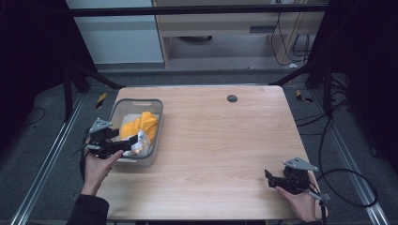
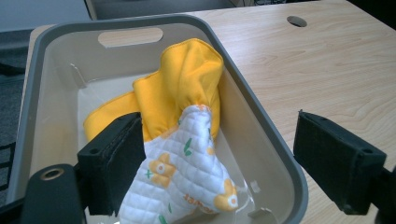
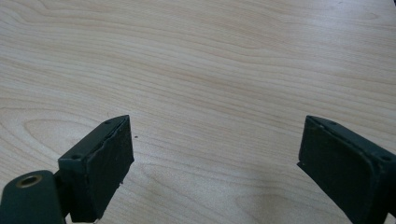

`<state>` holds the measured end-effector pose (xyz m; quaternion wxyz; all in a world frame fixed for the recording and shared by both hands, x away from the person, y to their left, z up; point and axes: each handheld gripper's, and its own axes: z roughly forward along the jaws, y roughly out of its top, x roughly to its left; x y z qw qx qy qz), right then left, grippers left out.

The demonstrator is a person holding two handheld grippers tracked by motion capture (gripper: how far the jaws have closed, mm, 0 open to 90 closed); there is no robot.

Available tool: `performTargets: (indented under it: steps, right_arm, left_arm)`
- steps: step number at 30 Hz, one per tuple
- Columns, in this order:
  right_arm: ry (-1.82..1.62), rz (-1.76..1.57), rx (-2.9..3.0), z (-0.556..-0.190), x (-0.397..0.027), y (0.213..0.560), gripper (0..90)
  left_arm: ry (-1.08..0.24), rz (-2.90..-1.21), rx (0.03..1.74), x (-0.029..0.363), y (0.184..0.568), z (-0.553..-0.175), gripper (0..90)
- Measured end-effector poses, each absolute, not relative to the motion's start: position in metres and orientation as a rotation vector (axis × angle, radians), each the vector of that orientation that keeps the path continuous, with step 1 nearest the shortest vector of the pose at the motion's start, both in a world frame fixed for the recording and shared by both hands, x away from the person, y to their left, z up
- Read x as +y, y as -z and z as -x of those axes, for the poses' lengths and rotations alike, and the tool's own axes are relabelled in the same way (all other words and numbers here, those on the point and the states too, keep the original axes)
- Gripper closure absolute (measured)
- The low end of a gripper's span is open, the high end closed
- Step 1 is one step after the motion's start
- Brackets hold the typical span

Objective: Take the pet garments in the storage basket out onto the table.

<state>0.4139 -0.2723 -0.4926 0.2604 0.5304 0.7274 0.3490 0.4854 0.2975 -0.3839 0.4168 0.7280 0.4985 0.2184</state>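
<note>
While a person's left hand (image 1: 96,165) reaches in over the near left edge of the pale wooden table (image 1: 220,140) in the high view, the black two-jaw left gripper (image 1: 126,141) it holds points across the near rim of a grey rectangular plastic basket (image 1: 121,108) standing at the table's left side. Inside the basket lies a quilted oven mitt (image 1: 140,128), yellow on its lining and white with a yellow flower print outside, and the gripper's tips sit over its near end. At the near right corner the right hand (image 1: 300,201) holds the black right gripper (image 1: 268,177) low over bare wood, well apart from the basket, a black cable (image 1: 349,187) looping off the table edge behind it. A small dark round hole (image 1: 232,98) marks the tabletop near its far edge.

From the left gripper view, the jaws stand wide apart. The left one is inside the basket (image 2: 261,121) and touches the white printed part of the mitt (image 2: 187,168); the right one hangs outside the basket wall, over the table (image 2: 327,60). The mitt's yellow cuff leans up against the basket's right wall, beyond the jaws. The basket's far end has a handle slot (image 2: 130,36).

From the right gripper view, the jaws are likewise spread wide, with nothing between them but the wood grain of the table (image 3: 210,70).
</note>
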Motion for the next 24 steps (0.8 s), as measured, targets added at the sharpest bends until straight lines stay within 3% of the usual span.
performTargets:
  steps: [24]
  right_arm:
    - [-0.939,-1.430,1.980,-0.415,-0.272,0.493,10.7]
  left_arm:
    - [-0.522,-1.931,1.289,0.284,0.387,-0.521,16.1]
